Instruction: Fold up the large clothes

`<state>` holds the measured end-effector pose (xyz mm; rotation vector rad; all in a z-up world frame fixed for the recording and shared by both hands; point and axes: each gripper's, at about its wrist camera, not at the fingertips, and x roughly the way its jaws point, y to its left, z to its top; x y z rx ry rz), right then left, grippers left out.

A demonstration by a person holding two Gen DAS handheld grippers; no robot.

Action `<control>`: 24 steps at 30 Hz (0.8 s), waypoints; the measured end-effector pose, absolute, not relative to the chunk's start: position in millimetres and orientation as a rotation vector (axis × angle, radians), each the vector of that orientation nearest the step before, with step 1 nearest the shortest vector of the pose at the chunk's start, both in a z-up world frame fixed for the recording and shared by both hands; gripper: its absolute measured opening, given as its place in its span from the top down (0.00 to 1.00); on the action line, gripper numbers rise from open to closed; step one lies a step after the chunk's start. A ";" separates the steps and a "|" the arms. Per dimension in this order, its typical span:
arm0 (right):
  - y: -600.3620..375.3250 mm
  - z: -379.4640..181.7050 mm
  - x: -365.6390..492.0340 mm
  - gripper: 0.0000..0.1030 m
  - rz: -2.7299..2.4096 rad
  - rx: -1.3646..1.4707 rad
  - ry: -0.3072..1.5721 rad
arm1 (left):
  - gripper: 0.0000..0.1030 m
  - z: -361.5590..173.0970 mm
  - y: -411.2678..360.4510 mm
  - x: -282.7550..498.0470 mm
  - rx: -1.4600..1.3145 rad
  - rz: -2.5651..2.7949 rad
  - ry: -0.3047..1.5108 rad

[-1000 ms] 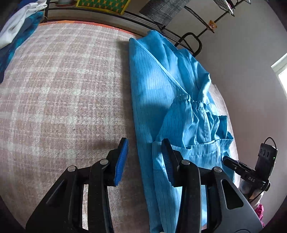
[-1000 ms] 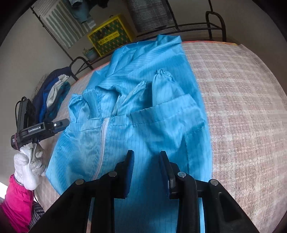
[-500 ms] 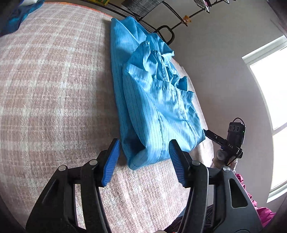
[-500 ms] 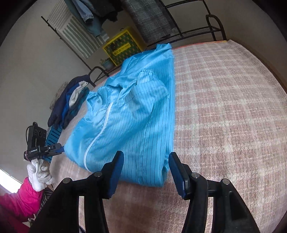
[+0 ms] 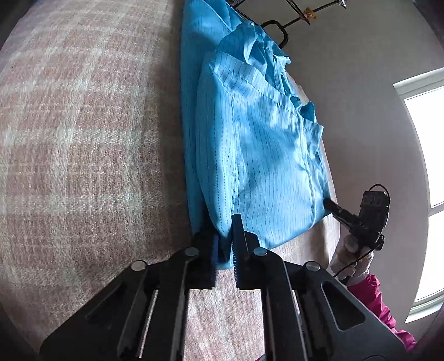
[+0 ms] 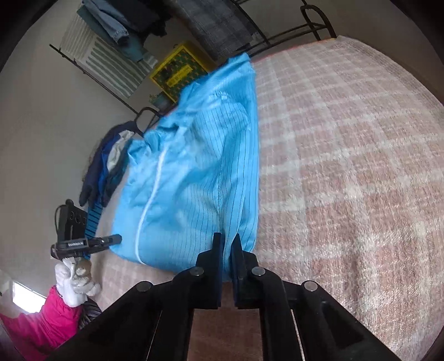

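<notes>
A large light-blue pinstriped garment (image 5: 263,152) with a white zip lies lengthwise, sleeves folded in, on a pink plaid blanket (image 5: 83,138). My left gripper (image 5: 223,230) is at its near left corner. The jaws are closing, and the pads pinch the bunched hem. In the right wrist view the same garment (image 6: 194,180) lies on the blanket (image 6: 347,166). My right gripper (image 6: 226,244) has its jaws closing tight on the near right corner of the hem. Each gripper shows in the other's view: the right gripper (image 5: 328,204) and the left gripper (image 6: 113,238), both at the hem.
A pile of dark blue and white clothes (image 6: 108,166) lies beyond the garment's left side. A yellow crate (image 6: 177,72) and a black metal rack (image 6: 313,22) with hanging clothes stand behind the bed. A white-gloved hand (image 6: 72,280) with a pink sleeve holds the left gripper. A window (image 5: 427,138) is on the right.
Both grippers drew back from over the garment to its near hem, opened wide around the two corners, then closed on them.
</notes>
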<state>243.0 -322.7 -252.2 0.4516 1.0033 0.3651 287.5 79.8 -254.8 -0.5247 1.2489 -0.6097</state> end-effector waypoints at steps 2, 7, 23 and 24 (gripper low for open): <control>-317.6 -251.4 243.2 0.97 0.359 0.420 1.006 | 0.92 -247.9 77.3 284.9 -0.474 -0.602 1.229; -317.6 -226.4 246.8 0.80 0.272 0.327 0.978 | 0.91 -233.3 77.9 279.7 -0.435 -0.570 1.206; -256.2 -211.0 346.2 0.73 0.290 0.113 0.926 | 0.91 -205.7 43.7 340.4 -0.207 -0.433 1.062; -255.4 -215.0 352.7 0.73 0.286 0.117 0.933 | 0.91 -215.8 42.0 349.9 -0.203 -0.415 1.083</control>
